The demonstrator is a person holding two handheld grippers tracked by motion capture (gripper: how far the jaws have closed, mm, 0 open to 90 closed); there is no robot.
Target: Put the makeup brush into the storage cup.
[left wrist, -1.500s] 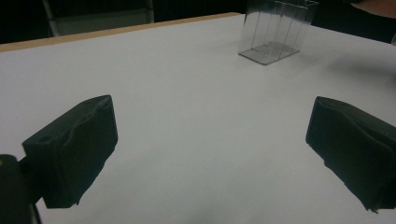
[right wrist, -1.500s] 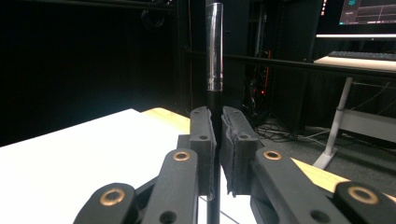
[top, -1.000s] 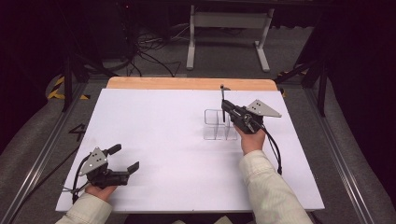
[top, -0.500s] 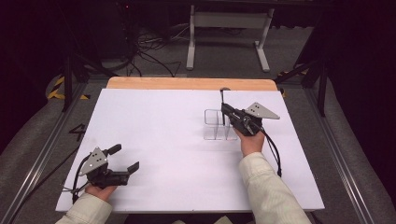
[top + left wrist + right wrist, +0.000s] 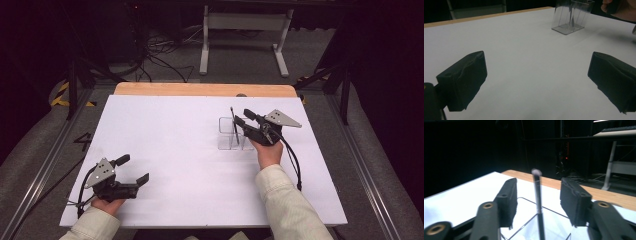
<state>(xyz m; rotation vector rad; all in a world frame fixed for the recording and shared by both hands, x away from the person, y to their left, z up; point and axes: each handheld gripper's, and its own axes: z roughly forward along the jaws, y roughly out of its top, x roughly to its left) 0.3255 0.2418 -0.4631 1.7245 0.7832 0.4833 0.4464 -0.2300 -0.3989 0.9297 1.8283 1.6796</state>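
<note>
The left gripper is resting wide open and empty near the front left of the white table, as before. Farther off, the right gripper is now sitting slightly lower, jaws parted around the released brush standing in the clear organizer, so placement is probably finishing.

**Fingers parted over bare white counter**

The left gripper has its two black fingers spread wide above the white counter. Farther off stands a clear divided container, with a hand just beside it.
</note>
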